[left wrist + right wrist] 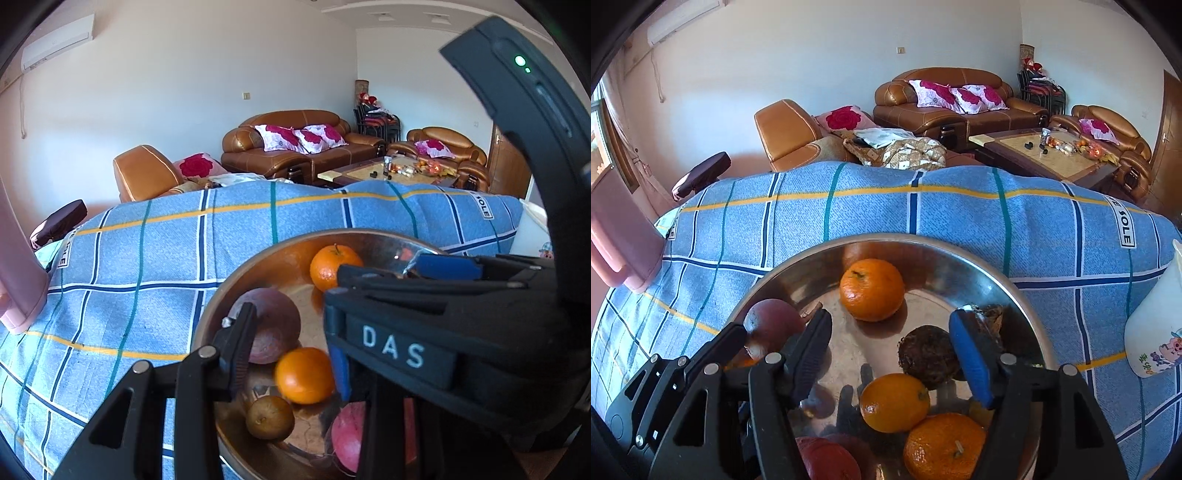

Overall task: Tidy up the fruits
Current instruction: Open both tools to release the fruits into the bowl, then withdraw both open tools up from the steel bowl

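Observation:
A steel bowl sits on the blue checked cloth and holds several fruits. In the right wrist view it holds three oranges, a dark rough fruit, a purple passion fruit and red fruit at the bottom edge. My right gripper is open over the bowl, with nothing between its fingers. In the left wrist view the bowl shows two oranges, a purple fruit, a small brown fruit and a pink-red fruit. My left gripper is open over the bowl. The right gripper's body crosses in front and hides the left gripper's right finger.
A pink container stands on the cloth at the left. A white jug with a cartoon print stands at the right. Brown leather sofas and a coffee table lie beyond the cloth-covered table.

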The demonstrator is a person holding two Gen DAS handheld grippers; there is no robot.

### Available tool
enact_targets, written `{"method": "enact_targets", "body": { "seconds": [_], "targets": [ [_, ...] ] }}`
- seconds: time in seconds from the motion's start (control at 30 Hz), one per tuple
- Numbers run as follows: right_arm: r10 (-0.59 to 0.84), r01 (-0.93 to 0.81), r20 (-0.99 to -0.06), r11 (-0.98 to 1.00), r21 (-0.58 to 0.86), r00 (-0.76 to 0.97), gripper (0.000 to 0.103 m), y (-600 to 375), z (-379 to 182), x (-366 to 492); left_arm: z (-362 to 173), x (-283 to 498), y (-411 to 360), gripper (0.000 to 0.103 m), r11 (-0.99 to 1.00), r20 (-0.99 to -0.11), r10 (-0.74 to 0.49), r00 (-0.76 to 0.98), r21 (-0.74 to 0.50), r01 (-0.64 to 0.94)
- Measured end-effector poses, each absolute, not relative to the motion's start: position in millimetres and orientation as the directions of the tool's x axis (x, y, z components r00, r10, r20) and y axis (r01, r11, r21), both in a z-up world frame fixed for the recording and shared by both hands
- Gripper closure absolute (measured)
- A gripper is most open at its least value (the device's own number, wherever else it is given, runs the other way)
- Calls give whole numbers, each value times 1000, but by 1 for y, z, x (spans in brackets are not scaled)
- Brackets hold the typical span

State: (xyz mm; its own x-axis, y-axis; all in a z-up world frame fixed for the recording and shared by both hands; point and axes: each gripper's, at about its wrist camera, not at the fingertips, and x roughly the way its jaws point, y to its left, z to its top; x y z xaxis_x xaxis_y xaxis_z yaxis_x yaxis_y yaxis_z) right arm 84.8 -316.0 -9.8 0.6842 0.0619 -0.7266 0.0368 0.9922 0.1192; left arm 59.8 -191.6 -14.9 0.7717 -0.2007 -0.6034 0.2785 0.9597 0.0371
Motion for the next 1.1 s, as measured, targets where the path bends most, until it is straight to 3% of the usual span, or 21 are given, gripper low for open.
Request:
{"method": "enact_targets", "body": {
  "seconds": [0.07, 0.23, 0.33, 0.43, 0.67, 0.87, 1.1],
  "targets": [
    [75, 37, -702, 989, 143, 708, 35, -319, -6, 79, -15, 60, -191, 58, 959, -606, -201, 770, 37, 280],
    [29, 94, -628, 982, 161, 778, 34, -327, 0, 57, -15, 58, -193, 0, 959, -602, -207, 771, 32, 283],
    [-53, 164, -562, 975, 150, 826, 34, -330, 4, 42, -12, 53, -194, 0, 958, -584, -210, 784, 37, 285],
    [-108, 222, -489, 958, 180, 865, 26, -337, 3, 26, -13, 55, -196, 0, 956, -594, -212, 776, 38, 291],
    [-89, 225, -488, 947, 228, 868, 24, -351, -5, 21, -12, 53, -194, 0, 959, -589, -208, 781, 34, 281],
    [-77, 214, -476, 946, 242, 876, 24, -350, -10, 18, 0, 38, -190, 0, 973, -451, -78, 889, 161, 167],
    [-146, 250, -383, 939, 235, 912, 24, -351, -1, -4, 3, 31, -188, 0, 969, -413, -69, 908, 189, 160]
  ]
}}
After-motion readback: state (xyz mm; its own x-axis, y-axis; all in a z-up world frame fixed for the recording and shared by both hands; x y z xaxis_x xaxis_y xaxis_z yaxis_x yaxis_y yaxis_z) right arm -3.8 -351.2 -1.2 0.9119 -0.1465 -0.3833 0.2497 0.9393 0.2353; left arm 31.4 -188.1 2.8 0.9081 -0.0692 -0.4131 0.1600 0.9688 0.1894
